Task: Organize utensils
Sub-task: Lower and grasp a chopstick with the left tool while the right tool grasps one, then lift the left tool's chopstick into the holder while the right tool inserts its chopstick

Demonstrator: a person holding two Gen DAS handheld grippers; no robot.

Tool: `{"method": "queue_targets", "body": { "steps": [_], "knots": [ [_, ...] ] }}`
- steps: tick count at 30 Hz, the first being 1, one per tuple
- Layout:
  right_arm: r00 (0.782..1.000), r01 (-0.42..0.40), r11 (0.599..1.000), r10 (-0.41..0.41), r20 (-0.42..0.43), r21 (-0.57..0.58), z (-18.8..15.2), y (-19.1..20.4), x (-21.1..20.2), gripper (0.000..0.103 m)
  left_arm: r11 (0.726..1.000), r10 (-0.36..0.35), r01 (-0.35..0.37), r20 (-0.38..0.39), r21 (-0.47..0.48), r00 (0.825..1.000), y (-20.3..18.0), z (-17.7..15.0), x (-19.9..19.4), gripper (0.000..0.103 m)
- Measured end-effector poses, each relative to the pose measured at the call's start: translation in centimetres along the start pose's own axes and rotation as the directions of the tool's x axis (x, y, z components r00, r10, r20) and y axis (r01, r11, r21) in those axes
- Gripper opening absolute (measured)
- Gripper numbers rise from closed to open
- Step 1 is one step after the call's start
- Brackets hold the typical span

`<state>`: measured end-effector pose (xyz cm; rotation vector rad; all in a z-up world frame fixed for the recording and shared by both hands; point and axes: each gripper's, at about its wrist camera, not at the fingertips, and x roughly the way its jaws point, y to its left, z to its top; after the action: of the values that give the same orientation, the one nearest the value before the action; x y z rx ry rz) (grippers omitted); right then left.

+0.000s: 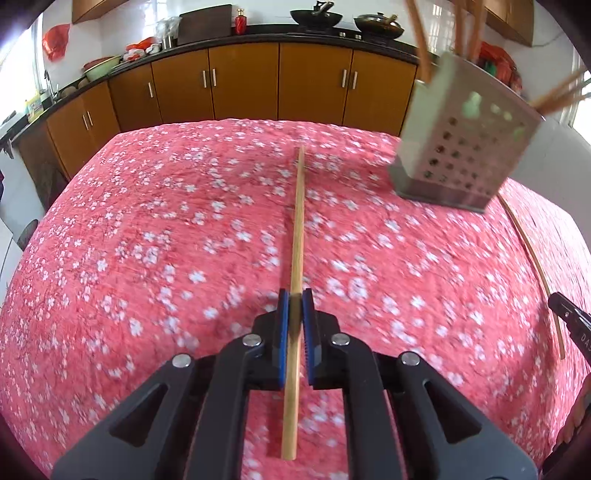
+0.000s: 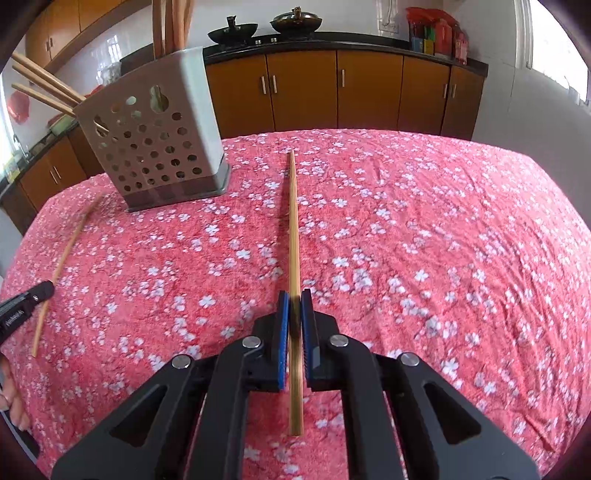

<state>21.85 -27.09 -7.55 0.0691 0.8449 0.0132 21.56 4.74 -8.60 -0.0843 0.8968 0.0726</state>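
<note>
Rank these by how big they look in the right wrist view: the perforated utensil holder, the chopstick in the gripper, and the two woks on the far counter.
1. Utensil holder, by far the bulkiest.
2. Chopstick, longest but very thin, and enlarged by nearness to the camera.
3. The left wok and lidded wok look alike; distance shrinks both.

two loose chopsticks [image 1: 297, 236] [image 2: 293, 229], one holder [image 2: 162, 144] with perhaps six more, two woks [image 1: 314, 16].

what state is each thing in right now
left gripper: shut on left chopstick
right gripper: shut on right chopstick
holder: upright on the cloth, chopsticks sticking out of it
cabinet doors: closed
</note>
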Motion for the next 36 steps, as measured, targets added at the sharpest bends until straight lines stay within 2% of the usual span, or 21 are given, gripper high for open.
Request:
{"method": "queue_targets", "body": {
  "steps": [10,36],
  "knots": [
    [1.000,-0.018,1.000,0.018,-0.013,0.021,0.7,-0.6,1.7,0.008,1.000,0.008,-0.009,0.011,0.008,1.000,0.4,0.6,0.5,0.014],
    [1.000,-0.018,0.999,0.019,-0.010,0.027,0.5,-0.6,1.4,0.009,1.000,0.002,-0.002,0.013,-0.002,1.000,0.3,0.4,0.6,0.014]
  ]
}}
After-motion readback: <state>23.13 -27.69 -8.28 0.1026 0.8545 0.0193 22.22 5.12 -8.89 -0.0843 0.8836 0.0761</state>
